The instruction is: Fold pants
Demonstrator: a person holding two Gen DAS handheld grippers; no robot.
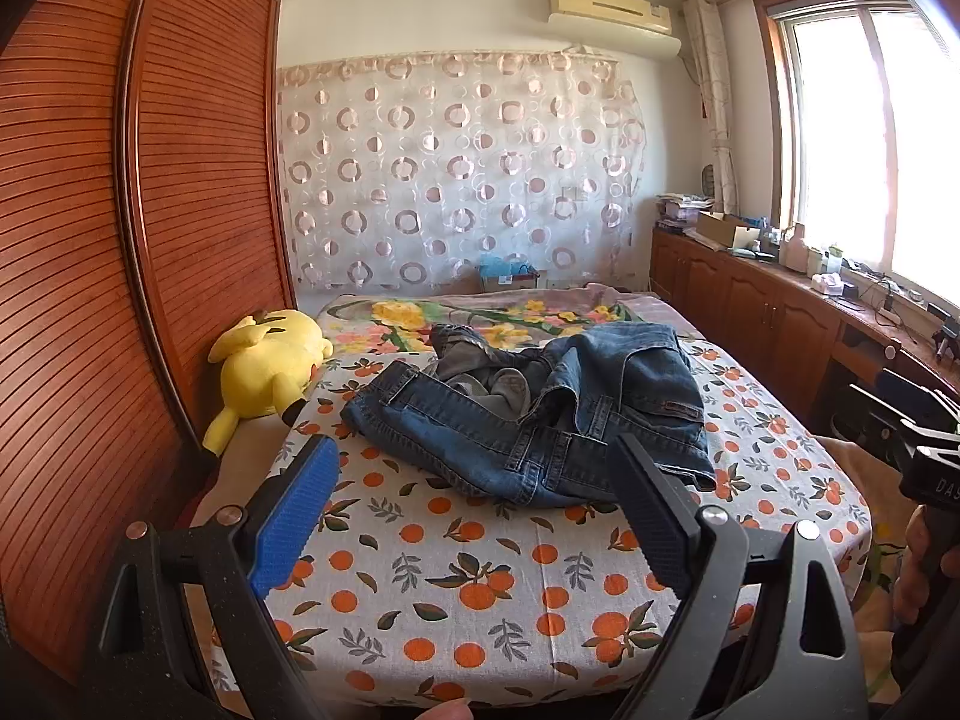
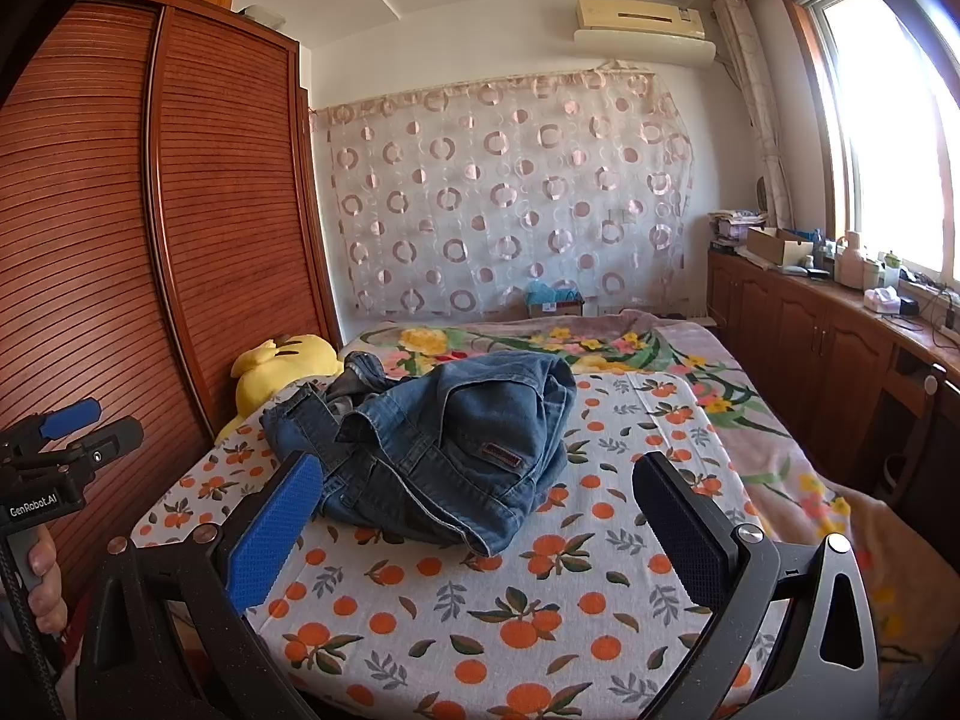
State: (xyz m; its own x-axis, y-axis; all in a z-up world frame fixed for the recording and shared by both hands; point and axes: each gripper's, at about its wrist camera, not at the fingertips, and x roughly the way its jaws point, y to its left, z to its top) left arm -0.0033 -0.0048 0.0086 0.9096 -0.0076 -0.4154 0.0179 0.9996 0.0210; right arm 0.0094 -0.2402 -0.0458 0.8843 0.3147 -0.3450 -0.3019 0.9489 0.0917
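Observation:
A pair of blue jeans (image 1: 540, 414) lies crumpled in a heap on the orange-print sheet (image 1: 480, 588) of the bed, waistband toward me and grey lining showing. In the right wrist view the jeans (image 2: 444, 450) sit left of centre, a brown leather patch facing up. My left gripper (image 1: 474, 456) hovers above the near part of the bed, open, its fingers short of the heap. My right gripper (image 2: 480, 474) is open too, its blue pad (image 2: 276, 528) near the heap's edge, nothing between the fingers.
A yellow plush toy (image 1: 270, 366) lies at the bed's left edge against a louvred wooden wardrobe (image 1: 120, 240). A floral blanket (image 2: 690, 372) covers the far bed. Low wooden cabinets (image 1: 750, 306) with clutter line the right wall under a window. A hand (image 2: 42, 576) holds the other gripper.

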